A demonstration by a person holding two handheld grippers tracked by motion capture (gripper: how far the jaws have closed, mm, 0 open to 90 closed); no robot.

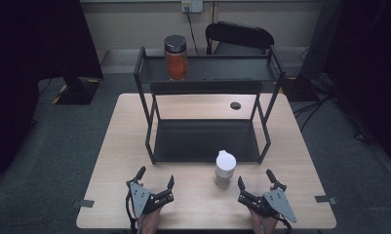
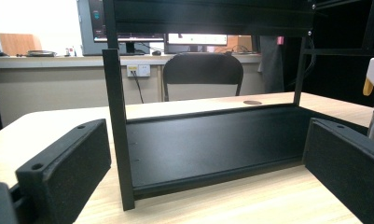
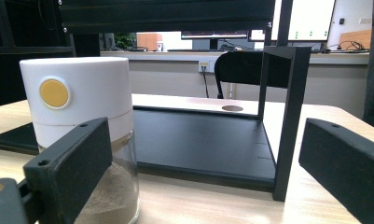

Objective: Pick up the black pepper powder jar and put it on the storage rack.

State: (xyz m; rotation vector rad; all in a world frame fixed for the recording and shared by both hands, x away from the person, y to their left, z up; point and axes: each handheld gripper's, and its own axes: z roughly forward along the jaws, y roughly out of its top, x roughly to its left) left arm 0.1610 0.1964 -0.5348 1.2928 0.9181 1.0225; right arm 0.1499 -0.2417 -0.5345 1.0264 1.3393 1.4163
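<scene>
Left gripper (image 1: 156, 181) wide, empty | right gripper (image 1: 255, 182) wide, empty | jar (image 1: 225, 168) just ahead-left of right gripper | shelf (image 1: 206, 141) edge beyond | no legible labels

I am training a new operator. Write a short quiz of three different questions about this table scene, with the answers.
1. True or false: the jar with orange contents stands on the top shelf of the black rack.
2. Which gripper is nearer the white-capped jar? A. left gripper B. right gripper
3. Fill in: both grippers' jaws are ____.

Key
1. True; it stands at the shelf's left end.
2. B; the jar stands on the table in front of the rack.
3. Open, holding nothing.
</scene>
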